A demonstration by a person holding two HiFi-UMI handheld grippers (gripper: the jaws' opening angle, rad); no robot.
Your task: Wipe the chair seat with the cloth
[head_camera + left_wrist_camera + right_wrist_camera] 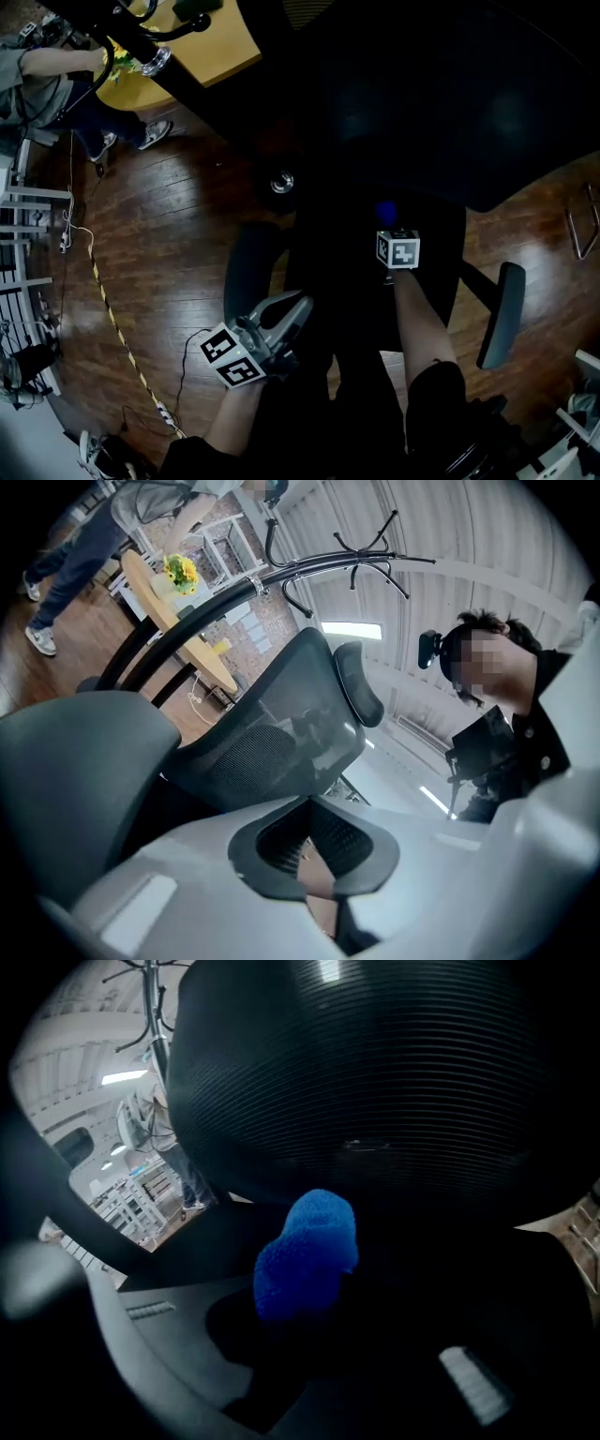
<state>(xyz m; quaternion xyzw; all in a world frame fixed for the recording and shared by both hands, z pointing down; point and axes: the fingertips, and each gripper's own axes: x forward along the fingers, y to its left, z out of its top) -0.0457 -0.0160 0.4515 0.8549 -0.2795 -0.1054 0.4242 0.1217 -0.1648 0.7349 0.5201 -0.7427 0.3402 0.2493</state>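
A black office chair fills the head view, its seat (pixel 361 281) below me and its mesh backrest (pixel 450 103) at the upper right. My right gripper (pixel 386 223) is over the seat, shut on a fluffy blue cloth (pixel 385 211). In the right gripper view the blue cloth (pixel 309 1251) bulges out from between the dark jaws of the right gripper (pixel 302 1290), in front of the ribbed backrest (pixel 375 1072). My left gripper (pixel 295 314) hovers by the left armrest (pixel 248 262), jaws together and holding nothing. The left gripper view looks past the left gripper (pixel 314 855) up at the backrest (pixel 272 733).
The right armrest (pixel 502 314) sticks out at the lower right. A wooden table (pixel 211 42) with yellow flowers (pixel 122 61) stands at the top left, with a person (pixel 47 89) beside it. A cable (pixel 103 291) runs over the wood floor. A coat rack (pixel 347 550) is overhead.
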